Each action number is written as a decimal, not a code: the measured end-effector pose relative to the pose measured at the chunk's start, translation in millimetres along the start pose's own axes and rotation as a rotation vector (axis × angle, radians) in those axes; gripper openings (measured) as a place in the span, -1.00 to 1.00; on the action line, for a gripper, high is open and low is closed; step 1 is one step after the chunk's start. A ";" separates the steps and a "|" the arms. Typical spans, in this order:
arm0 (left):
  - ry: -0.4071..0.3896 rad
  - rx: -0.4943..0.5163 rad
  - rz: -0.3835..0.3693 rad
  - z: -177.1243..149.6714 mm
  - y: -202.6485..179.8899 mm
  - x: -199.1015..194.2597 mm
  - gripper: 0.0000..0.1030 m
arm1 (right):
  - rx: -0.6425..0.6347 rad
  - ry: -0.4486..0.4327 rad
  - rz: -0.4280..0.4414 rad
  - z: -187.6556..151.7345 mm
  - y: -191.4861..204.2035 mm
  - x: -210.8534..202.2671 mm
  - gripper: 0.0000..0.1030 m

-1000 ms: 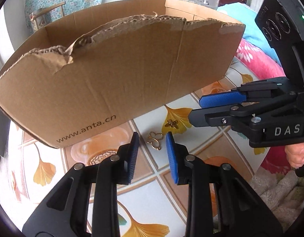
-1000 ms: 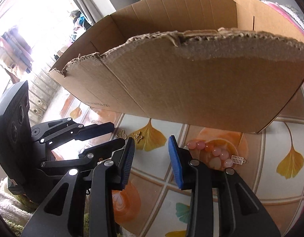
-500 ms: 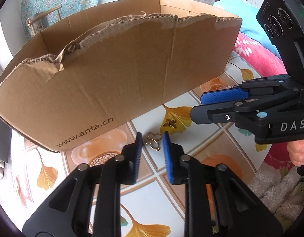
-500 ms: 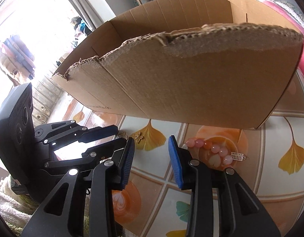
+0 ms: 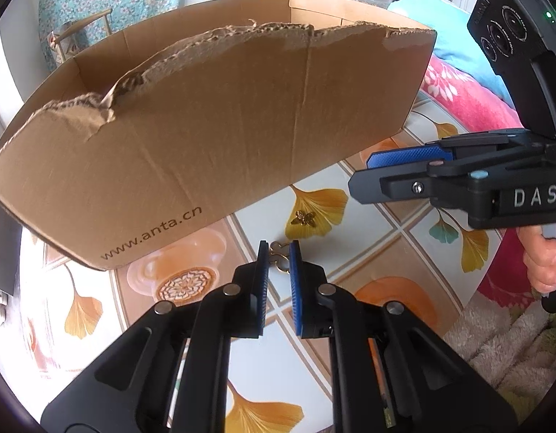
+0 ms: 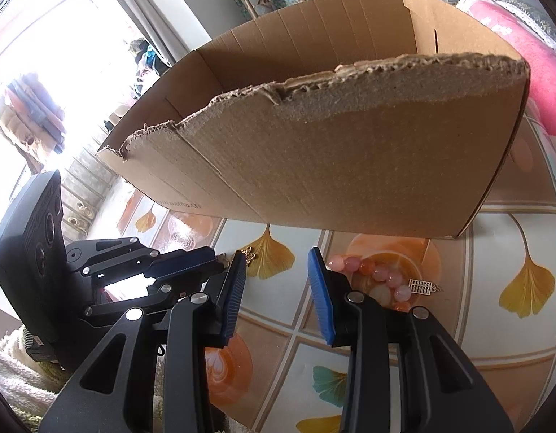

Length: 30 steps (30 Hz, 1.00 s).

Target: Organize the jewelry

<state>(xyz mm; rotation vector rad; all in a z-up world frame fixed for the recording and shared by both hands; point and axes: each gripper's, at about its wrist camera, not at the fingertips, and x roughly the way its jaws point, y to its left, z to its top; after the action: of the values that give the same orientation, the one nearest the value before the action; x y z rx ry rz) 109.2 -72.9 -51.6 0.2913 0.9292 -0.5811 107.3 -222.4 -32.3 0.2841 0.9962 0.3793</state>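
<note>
A small gold clover-shaped charm (image 5: 279,259) lies on the patterned tablecloth (image 5: 350,263), right between the tips of my left gripper (image 5: 279,252). Its jaws are closing around the charm, and a sliver of gap still shows on each side. A gold bee charm (image 5: 303,218) rests on a ginkgo leaf print just beyond it. My right gripper (image 6: 278,256) hovers open over the cloth with nothing between its fingers. A pink bead bracelet (image 6: 380,275) with a little gold abacus charm (image 6: 424,286) lies just right of its right finger. The left gripper (image 6: 217,259) shows low on the left of the right wrist view.
A large torn cardboard box (image 5: 205,126) stands open-topped just behind the jewelry, filling the far side. The right gripper (image 5: 360,174) reaches in from the right in the left wrist view, held by a hand (image 5: 544,263). Pink bedding (image 5: 465,93) and fluffy towels lie past the table edge.
The left jaws have narrowed steadily around the gold clover charm, which has stayed on the cloth. The right gripper's jaws have kept the same width.
</note>
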 end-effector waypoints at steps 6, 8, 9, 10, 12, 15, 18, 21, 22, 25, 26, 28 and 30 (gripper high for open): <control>-0.009 -0.030 0.002 -11.4 4.4 -7.6 -0.80 | -0.011 -0.005 -0.012 0.2 0.7 -5.2 -0.32; -0.011 -0.043 0.008 -15.6 7.9 -10.8 -0.80 | -0.021 0.005 -0.005 -0.5 1.5 -5.1 -0.31; -0.011 -0.048 0.011 -17.1 9.0 -11.8 -0.80 | -0.029 0.015 0.000 -0.8 2.5 -4.0 -0.30; -0.011 -0.053 0.012 -19.2 11.5 -13.6 -0.80 | -0.036 0.018 -0.003 -0.8 3.7 -3.1 -0.30; -0.013 -0.064 0.014 -22.3 14.8 -15.9 -0.80 | -0.046 0.025 -0.011 -0.9 6.1 -0.6 -0.29; -0.019 -0.079 0.014 -25.8 19.1 -18.3 -0.80 | -0.056 0.043 -0.015 0.8 9.9 4.4 -0.28; -0.027 -0.093 0.008 -27.6 23.2 -19.6 -0.80 | -0.083 0.052 -0.032 2.9 16.4 8.9 -0.20; -0.032 -0.102 0.007 -28.1 25.5 -20.2 -0.87 | -0.129 0.061 -0.052 4.3 25.9 14.5 -0.17; -0.032 -0.108 0.007 -28.2 26.9 -20.2 -0.91 | -0.142 0.062 -0.059 4.4 28.0 16.2 -0.17; -0.036 -0.124 -0.002 -30.3 31.6 -21.8 -0.93 | -0.198 0.064 -0.098 5.7 37.8 22.8 -0.17; -0.039 -0.126 -0.003 -30.9 31.8 -22.0 -0.93 | -0.210 0.064 -0.104 5.8 38.8 23.7 -0.17; -0.041 -0.127 -0.004 -31.2 31.5 -22.1 -0.93 | -0.239 0.063 -0.122 6.5 43.6 27.3 -0.17; -0.043 -0.127 -0.005 -31.6 31.0 -22.7 -0.93 | -0.258 0.064 -0.137 6.4 46.4 30.5 -0.17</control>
<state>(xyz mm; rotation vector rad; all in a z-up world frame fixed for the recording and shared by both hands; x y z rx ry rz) 95.8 -25.0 -51.5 0.1617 0.9210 -0.5281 119.3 -167.8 -33.5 -0.0295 1.0110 0.3887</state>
